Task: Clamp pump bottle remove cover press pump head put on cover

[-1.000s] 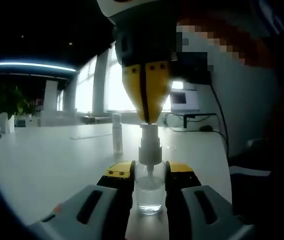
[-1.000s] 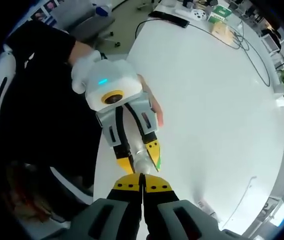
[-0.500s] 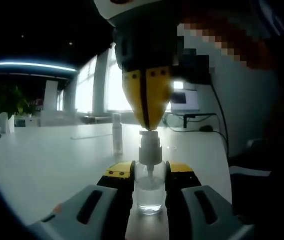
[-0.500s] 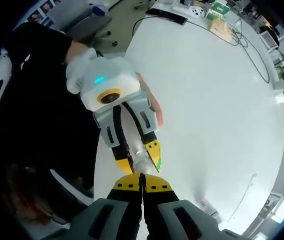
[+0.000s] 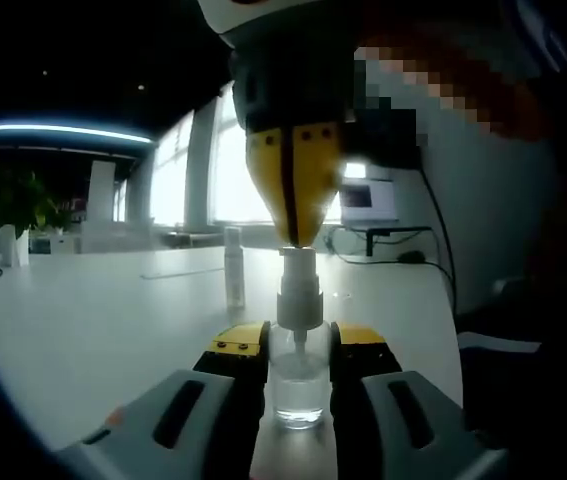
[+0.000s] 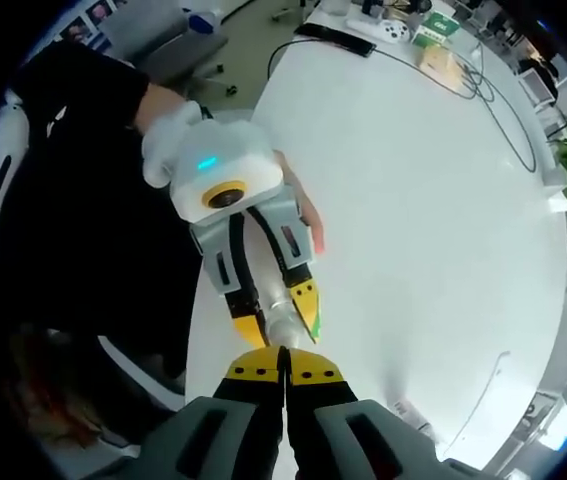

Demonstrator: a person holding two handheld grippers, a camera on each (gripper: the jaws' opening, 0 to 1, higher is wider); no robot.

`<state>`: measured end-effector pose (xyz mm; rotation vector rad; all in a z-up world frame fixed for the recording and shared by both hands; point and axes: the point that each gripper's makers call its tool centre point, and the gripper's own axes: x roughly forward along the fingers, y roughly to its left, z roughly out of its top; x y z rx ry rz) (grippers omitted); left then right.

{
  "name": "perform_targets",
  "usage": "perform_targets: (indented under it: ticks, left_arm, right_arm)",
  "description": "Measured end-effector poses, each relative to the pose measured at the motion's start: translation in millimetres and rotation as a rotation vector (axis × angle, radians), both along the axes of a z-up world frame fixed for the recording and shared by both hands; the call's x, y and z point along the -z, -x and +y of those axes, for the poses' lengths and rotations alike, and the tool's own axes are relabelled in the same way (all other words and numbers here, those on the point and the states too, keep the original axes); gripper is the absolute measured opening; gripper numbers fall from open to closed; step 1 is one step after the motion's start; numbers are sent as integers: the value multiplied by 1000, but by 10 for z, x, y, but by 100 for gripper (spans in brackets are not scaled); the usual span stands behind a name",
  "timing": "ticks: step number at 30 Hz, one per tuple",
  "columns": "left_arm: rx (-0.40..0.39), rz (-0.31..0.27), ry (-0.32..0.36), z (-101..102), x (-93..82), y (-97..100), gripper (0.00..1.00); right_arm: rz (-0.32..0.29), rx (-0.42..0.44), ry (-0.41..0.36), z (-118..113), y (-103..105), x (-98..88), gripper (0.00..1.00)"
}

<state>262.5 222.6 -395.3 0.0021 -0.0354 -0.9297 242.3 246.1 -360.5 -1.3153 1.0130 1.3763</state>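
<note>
In the left gripper view my left gripper is shut on a clear pump bottle that stands upright on the white table. Its white pump head rises above the jaws. My right gripper comes down from above, shut, its yellow tips resting on top of the pump head. The clear cover stands alone on the table behind and to the left. The right gripper view looks straight down: my right gripper is shut over the bottle, which the left gripper clamps from the sides.
A small monitor and cables sit at the table's far side, a plant far left. From above, the white table spreads to the right, boxes stand at its far end, and a person's dark sleeve is left.
Half a second ago the right gripper had pushed the pump head down; now it has risen again and the pump head has sprung back up. The left gripper has kept still.
</note>
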Motion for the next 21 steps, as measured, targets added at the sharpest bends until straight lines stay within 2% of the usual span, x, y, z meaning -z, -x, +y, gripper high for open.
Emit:
perform_targets:
  ticks: [21]
  left_arm:
    - [1, 2, 1, 8, 3, 1, 15]
  right_arm:
    - [6, 3, 6, 2, 4, 2, 0]
